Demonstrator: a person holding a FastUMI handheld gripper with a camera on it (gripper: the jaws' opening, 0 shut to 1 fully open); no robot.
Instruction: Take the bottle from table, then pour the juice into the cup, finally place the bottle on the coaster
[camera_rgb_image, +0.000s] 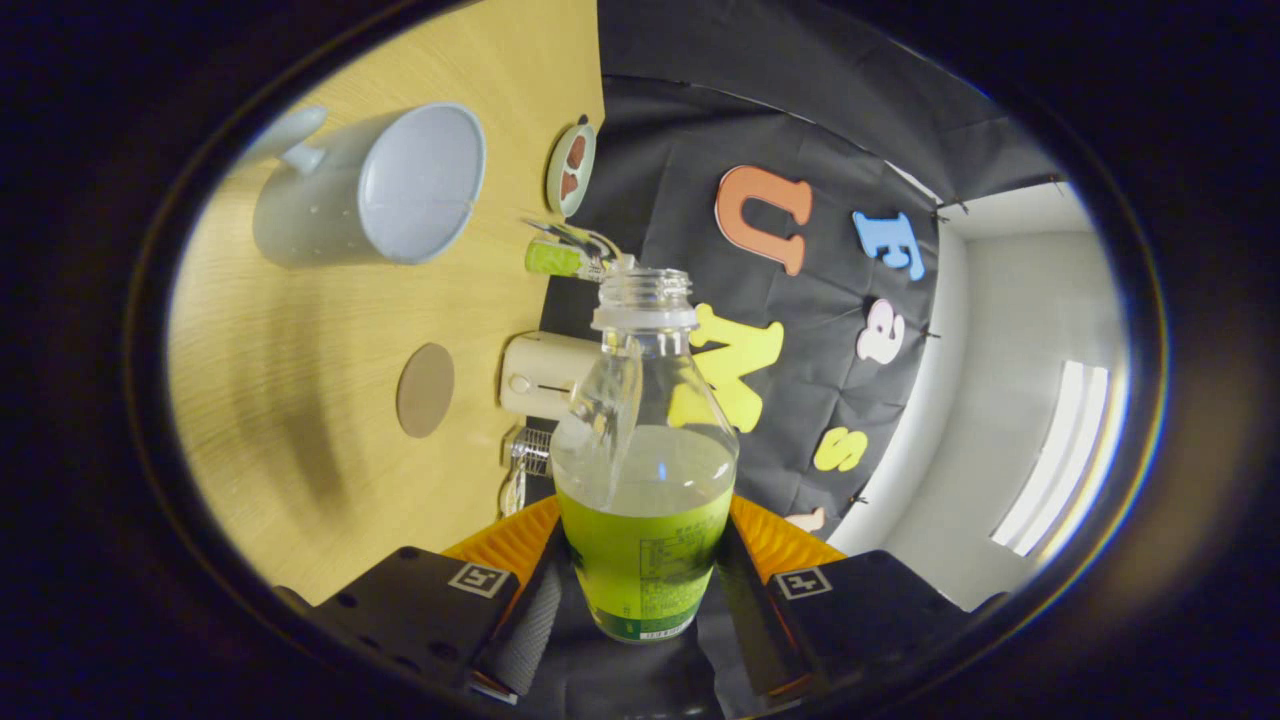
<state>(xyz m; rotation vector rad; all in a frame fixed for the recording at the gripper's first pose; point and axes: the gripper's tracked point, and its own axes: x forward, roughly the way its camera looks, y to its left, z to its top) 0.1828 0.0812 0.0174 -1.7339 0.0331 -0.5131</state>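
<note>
Bottle (645, 470) clamped btwn gripper (645, 575) fingers, cup (375, 190) well beyond.

Bottle (645, 470) base hidden between fingers (520, 600); label print too small (unreadable).

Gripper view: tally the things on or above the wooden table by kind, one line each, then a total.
Bottles, one open and held between the fingers, one lying by the table's edge: 2
Cups: 1
Round brown coasters: 1
Small round dishes: 1
Cream box-shaped devices: 1
Small wire items, kind unclear: 1
Total: 7
</note>
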